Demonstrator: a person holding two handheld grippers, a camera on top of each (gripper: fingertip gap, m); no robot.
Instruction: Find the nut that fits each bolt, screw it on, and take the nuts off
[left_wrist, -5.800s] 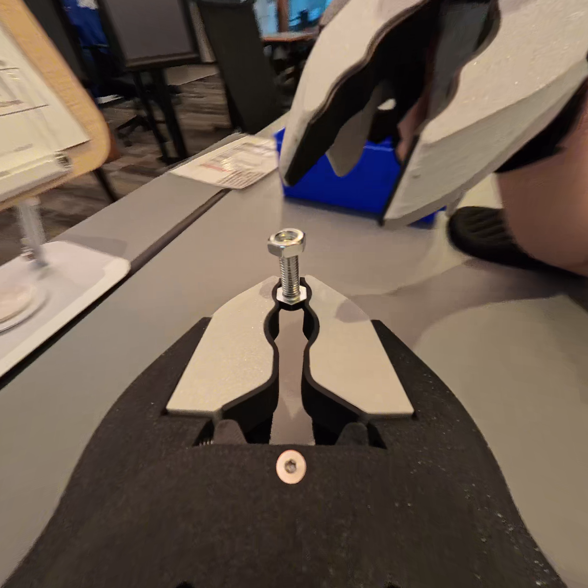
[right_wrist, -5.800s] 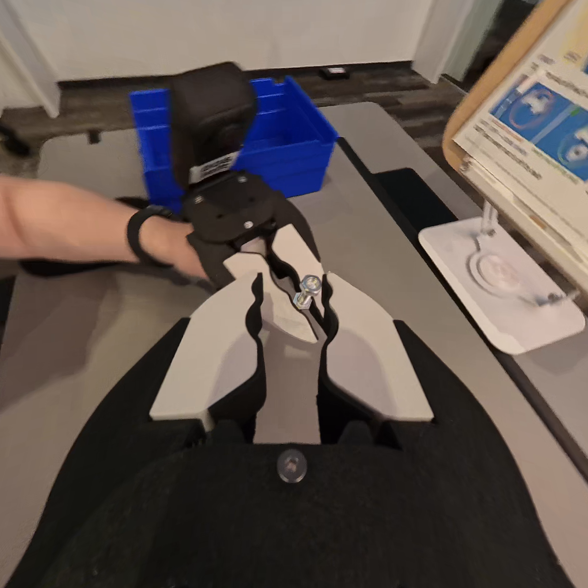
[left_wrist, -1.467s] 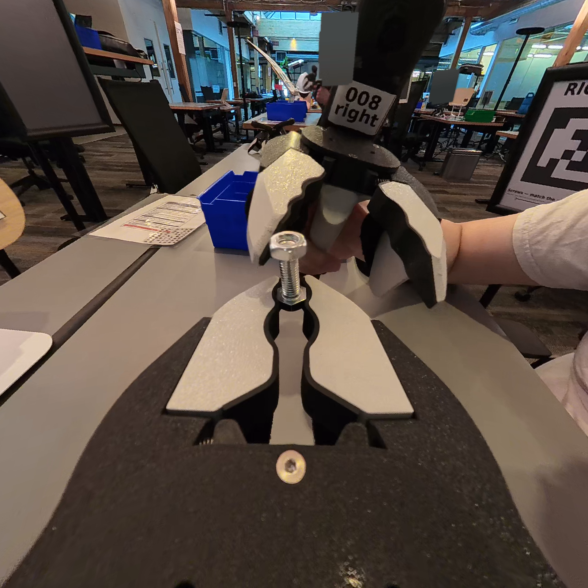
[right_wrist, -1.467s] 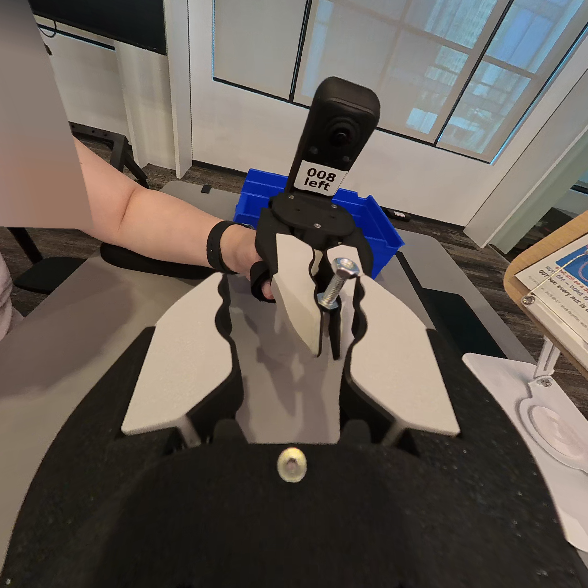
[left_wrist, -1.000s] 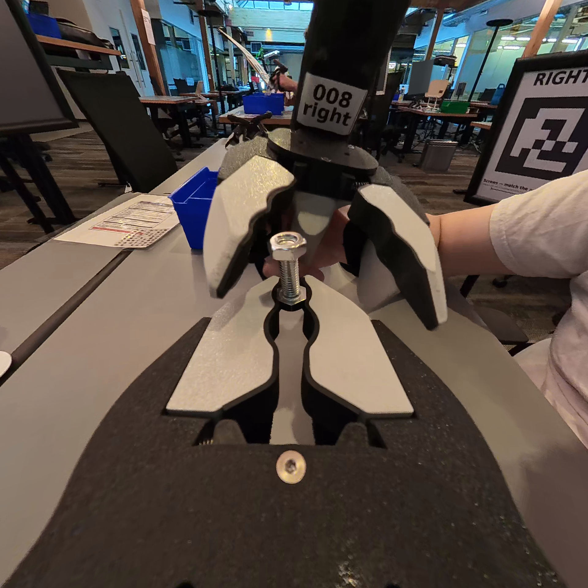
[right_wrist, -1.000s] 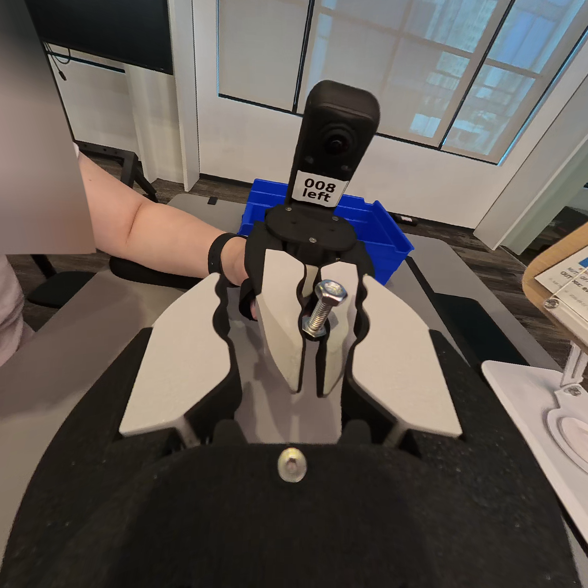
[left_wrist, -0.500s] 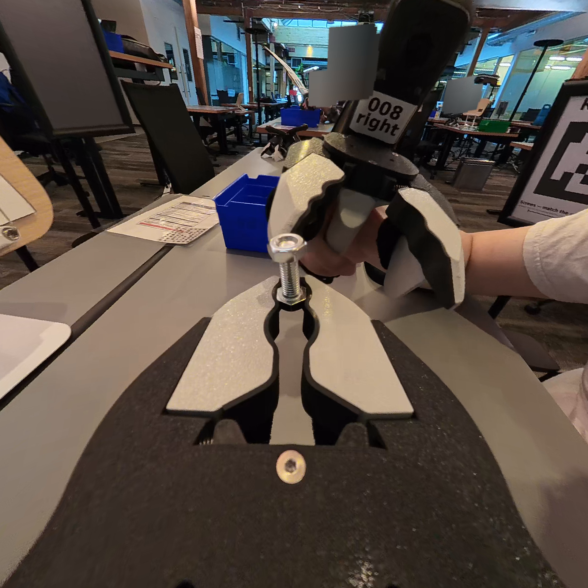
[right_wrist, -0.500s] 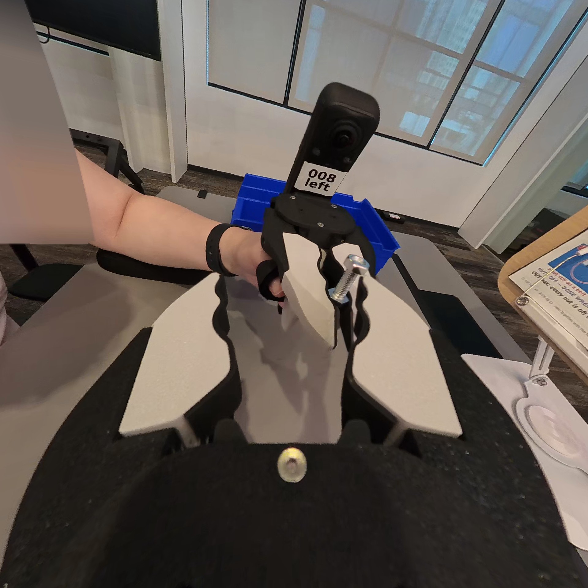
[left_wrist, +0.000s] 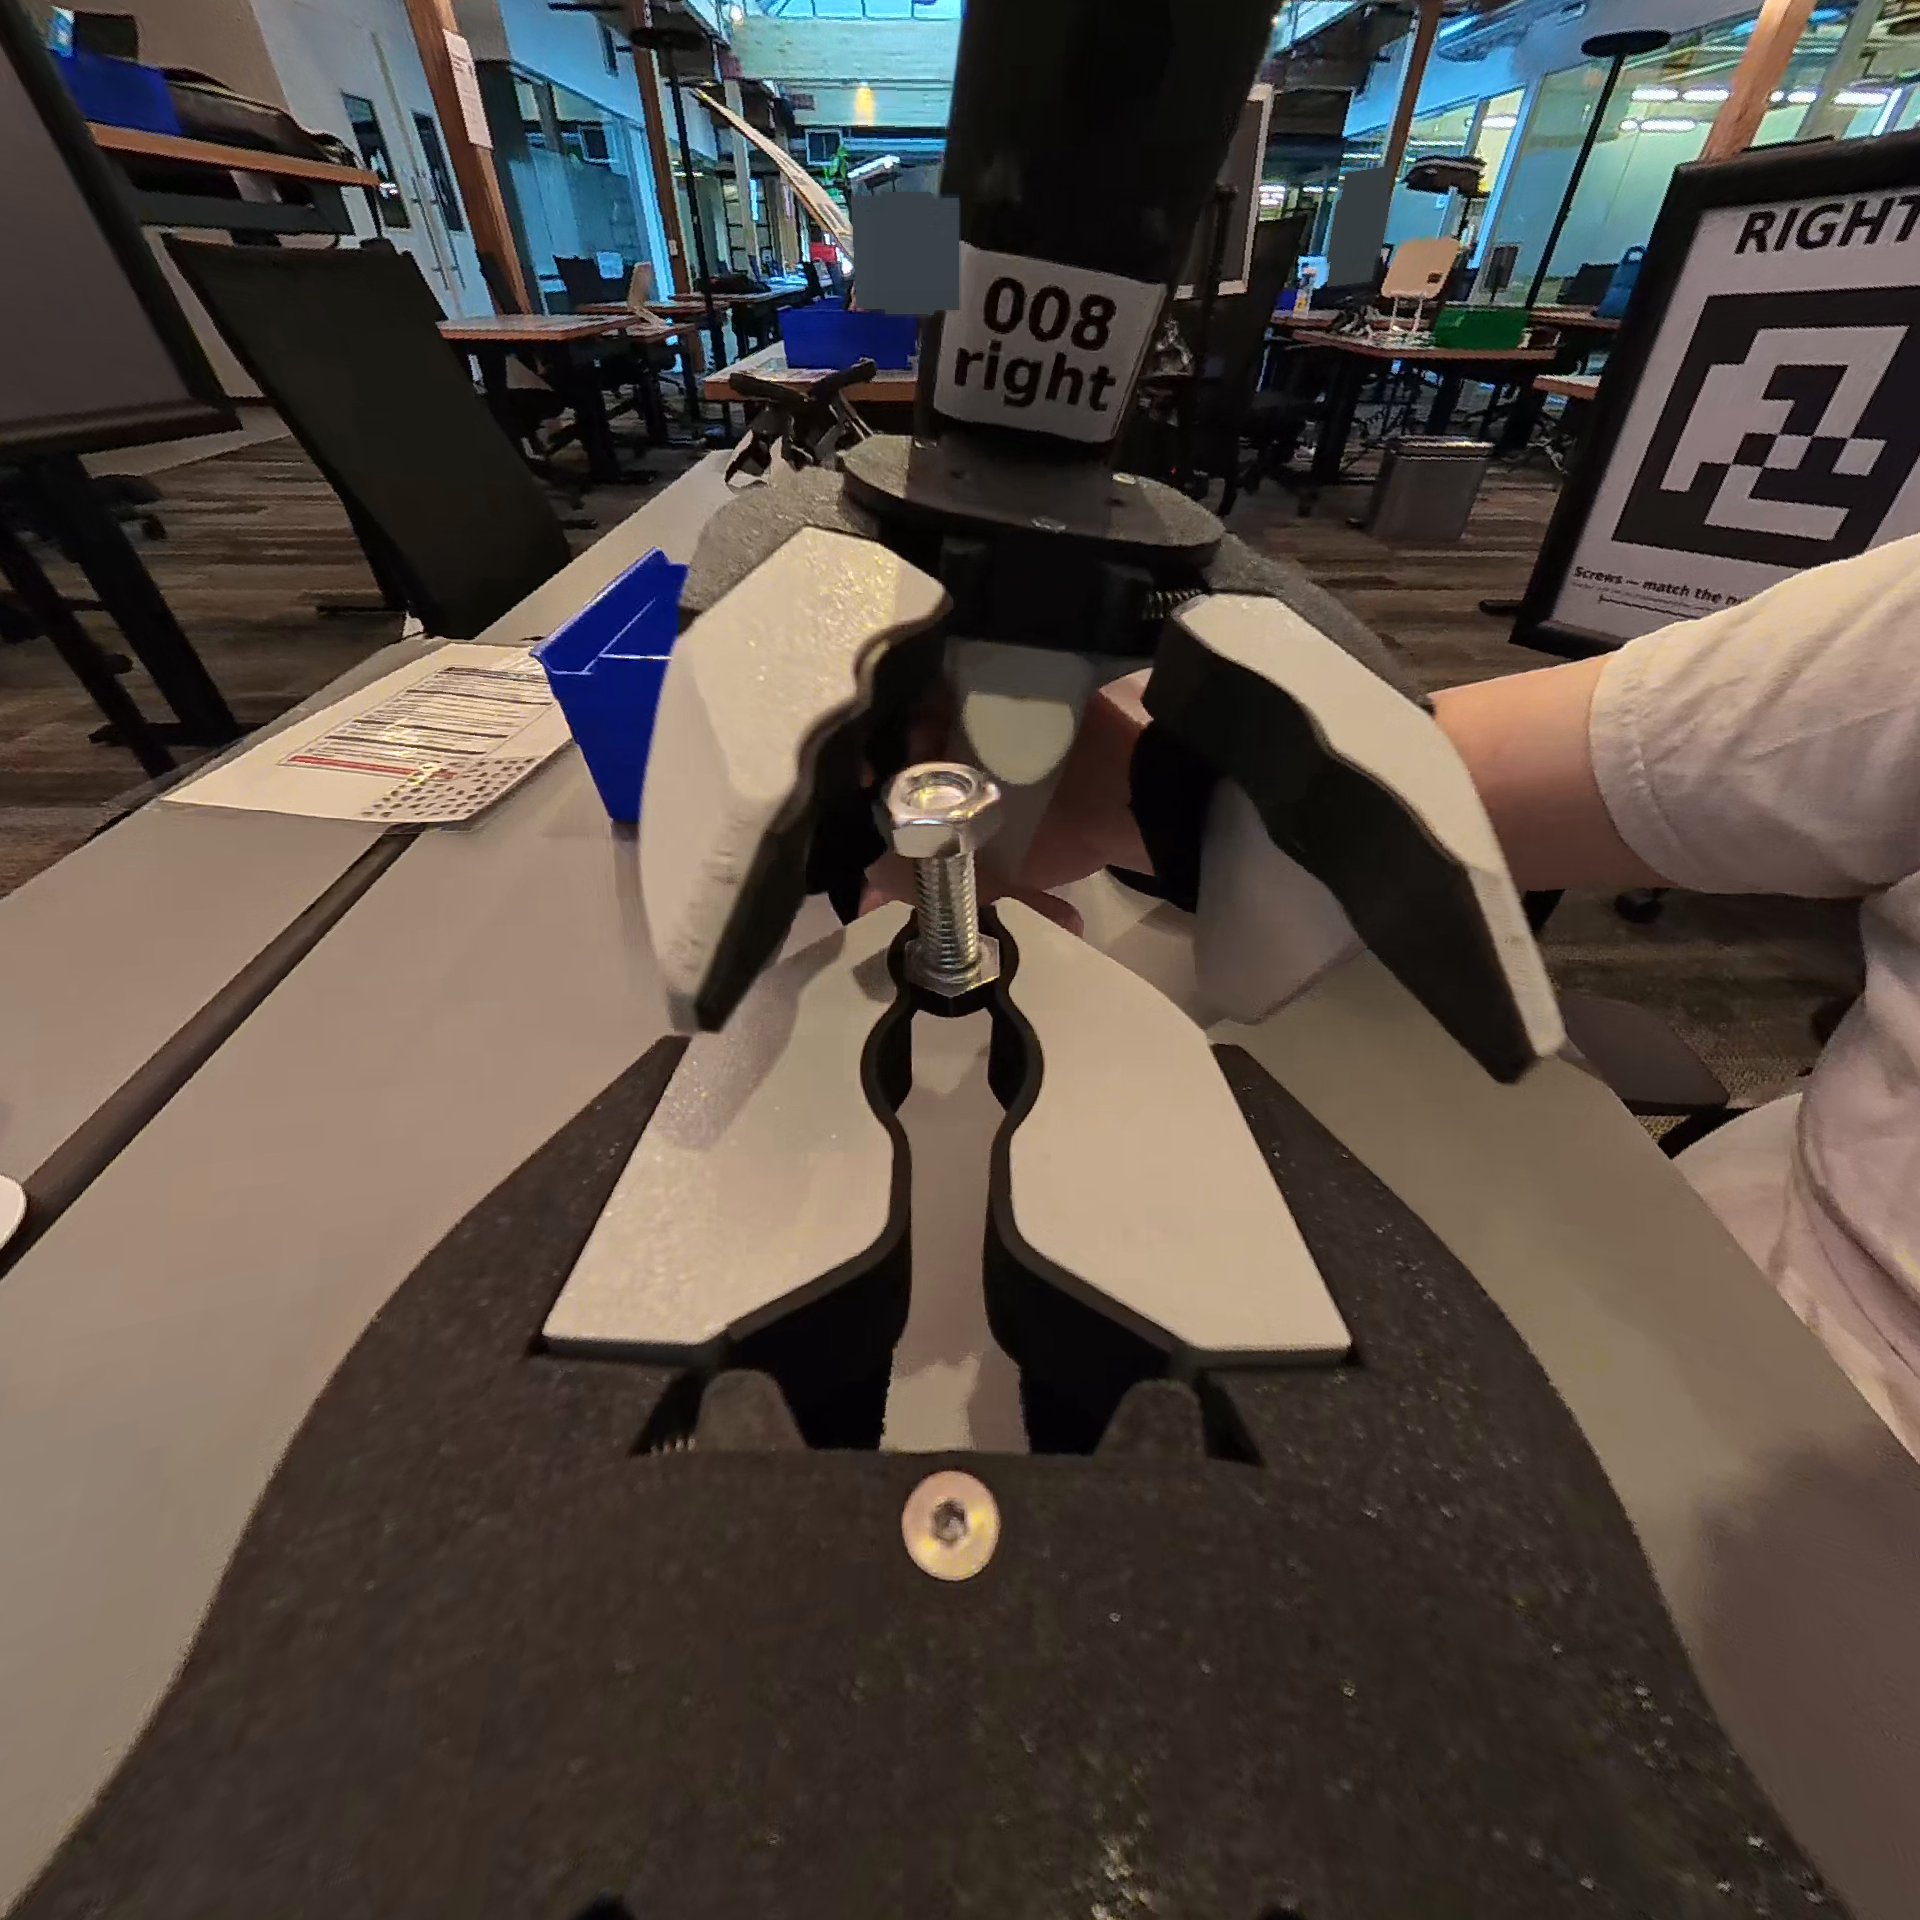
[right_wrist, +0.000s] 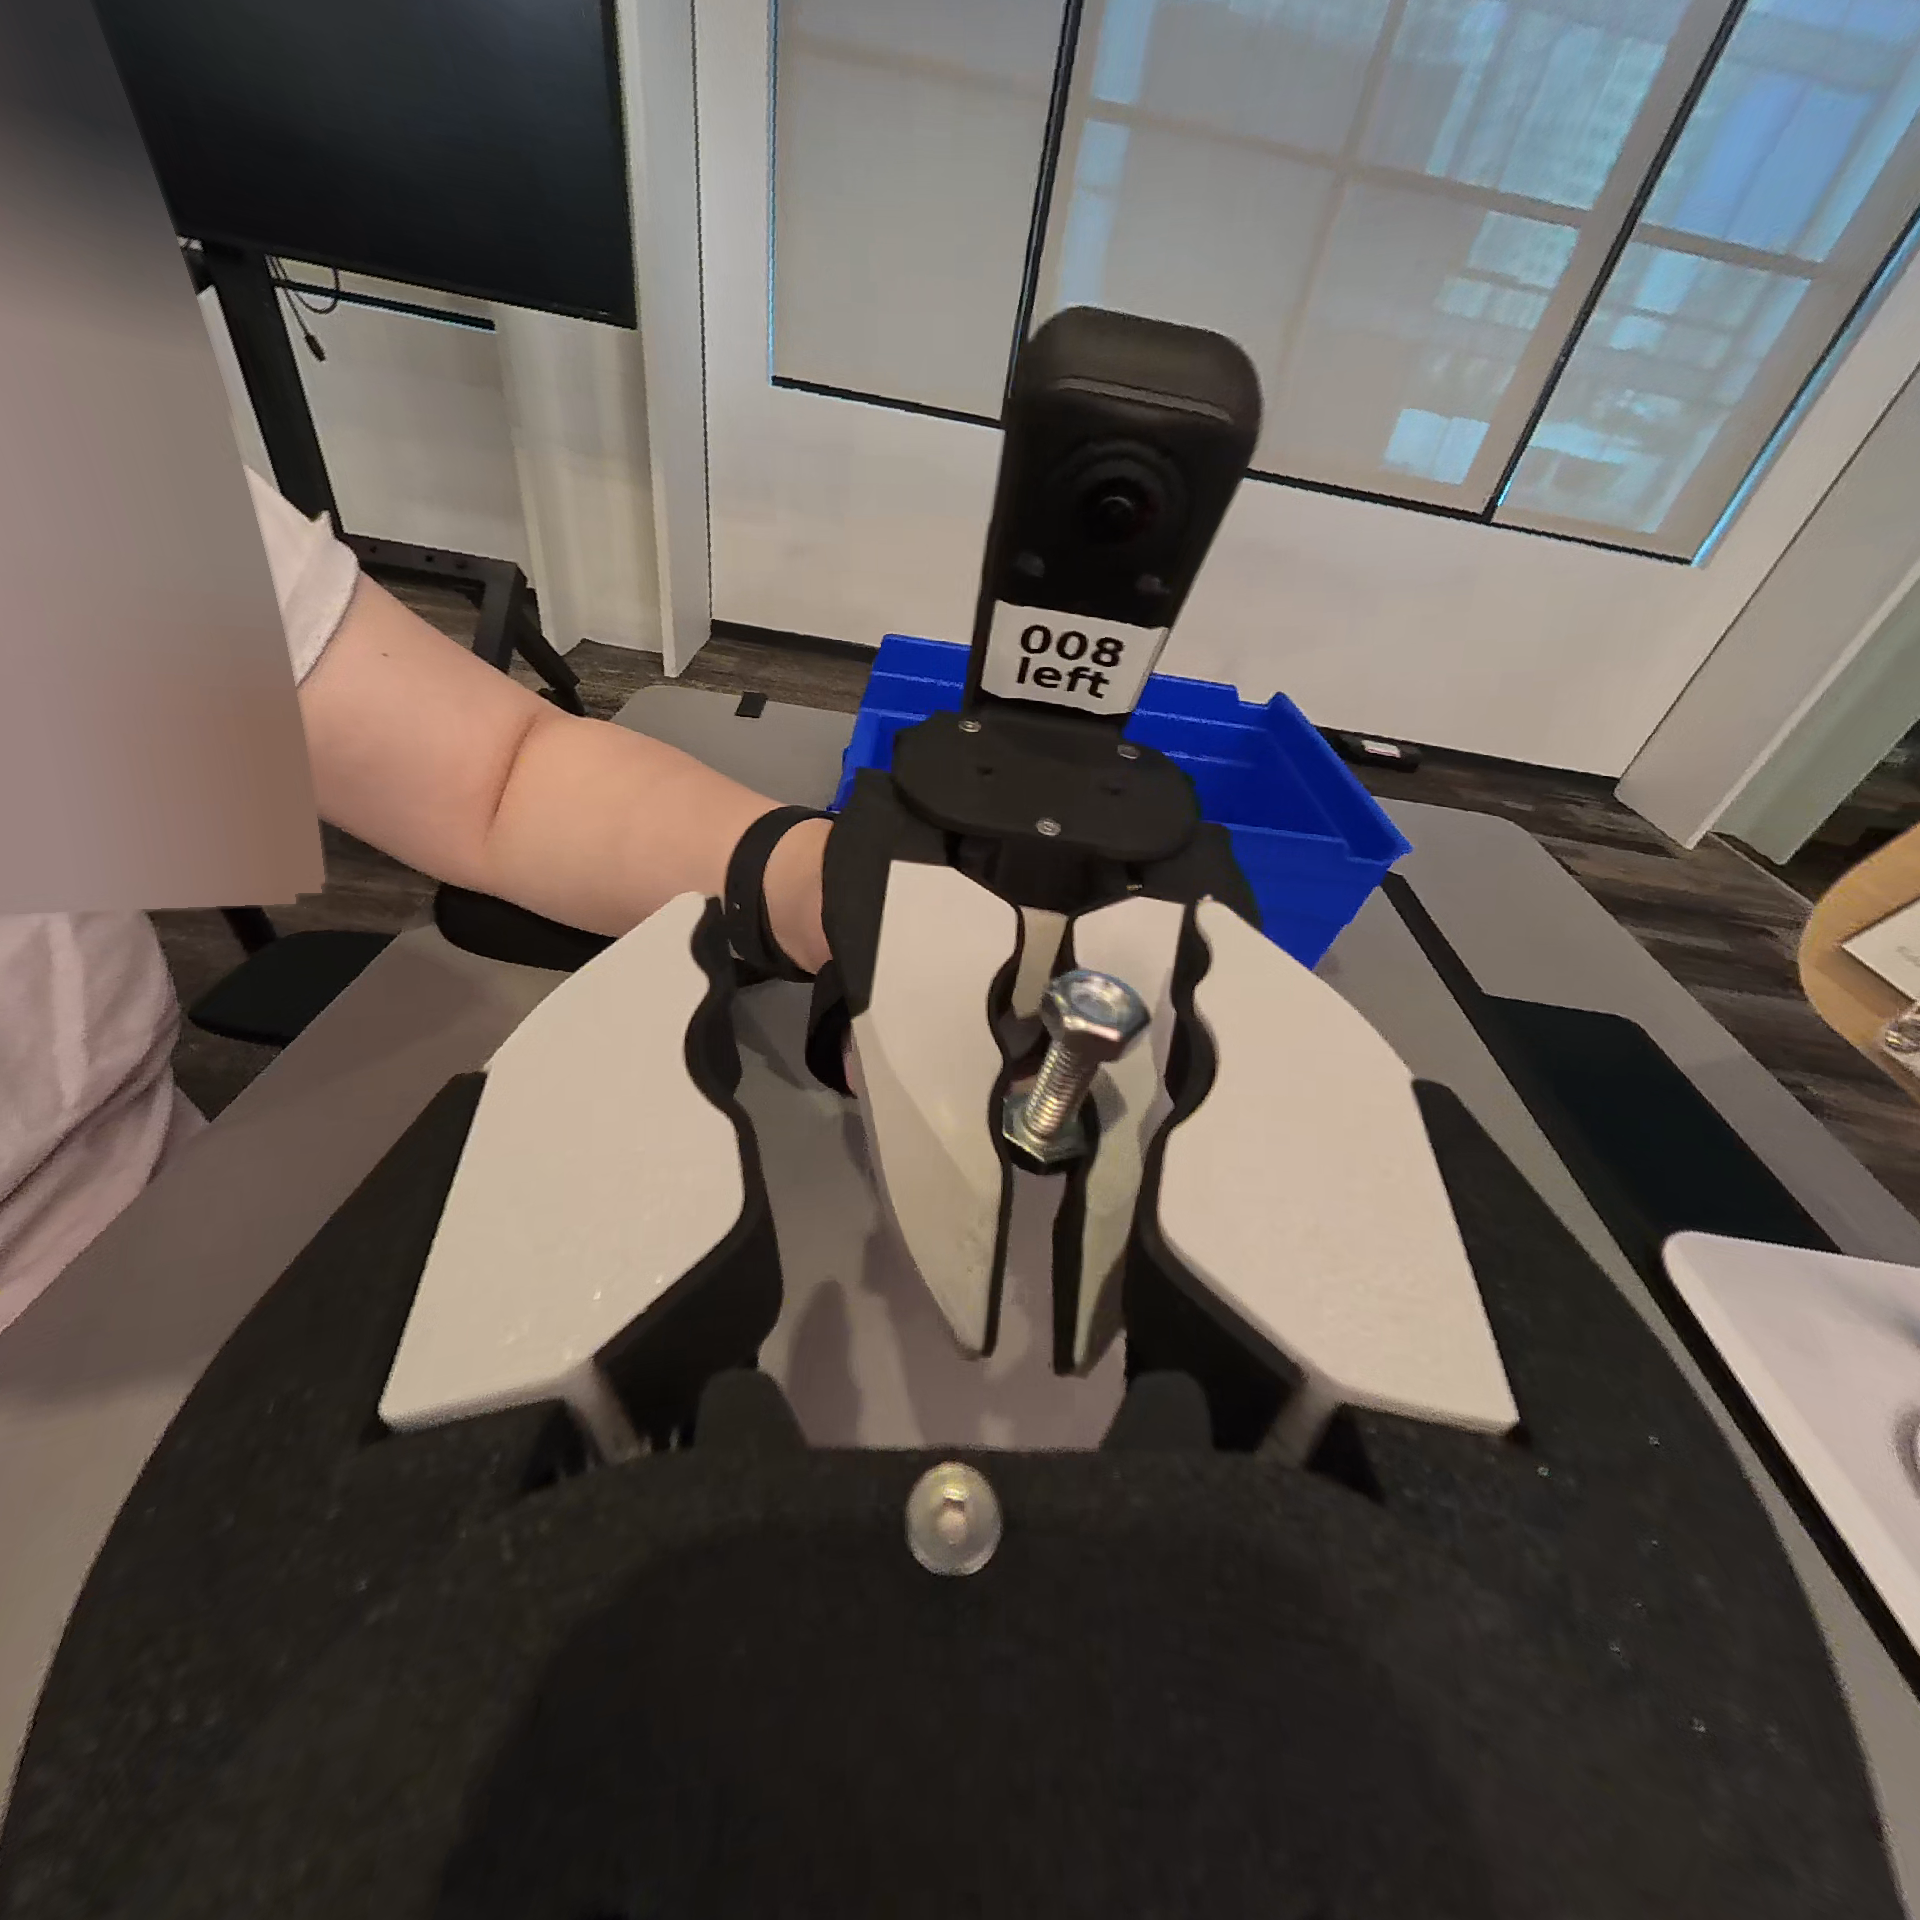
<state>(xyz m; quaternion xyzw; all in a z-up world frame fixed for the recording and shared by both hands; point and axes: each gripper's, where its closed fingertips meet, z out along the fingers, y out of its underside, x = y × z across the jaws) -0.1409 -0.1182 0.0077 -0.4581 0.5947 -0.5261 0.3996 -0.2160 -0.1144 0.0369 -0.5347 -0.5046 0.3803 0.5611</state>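
1. The left gripper (left_wrist: 950, 961) is clamped on a silver nut (left_wrist: 950, 964) — the zinc-bright hex-head bolt (left_wrist: 940, 873) stands upright from it, threads exposed.
2. The right gripper (right_wrist: 945, 1039) is spread wide, straddling the bolt head without touching — above the grey table (left_wrist: 312, 1091).

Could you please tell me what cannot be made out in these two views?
- Bolt end below the nut: hidden between the left gripper fingers, both views.
- Blue bin contents: blocked by the left gripper, right wrist view.
- Whether the open right gripper touches the bolt: unclear.
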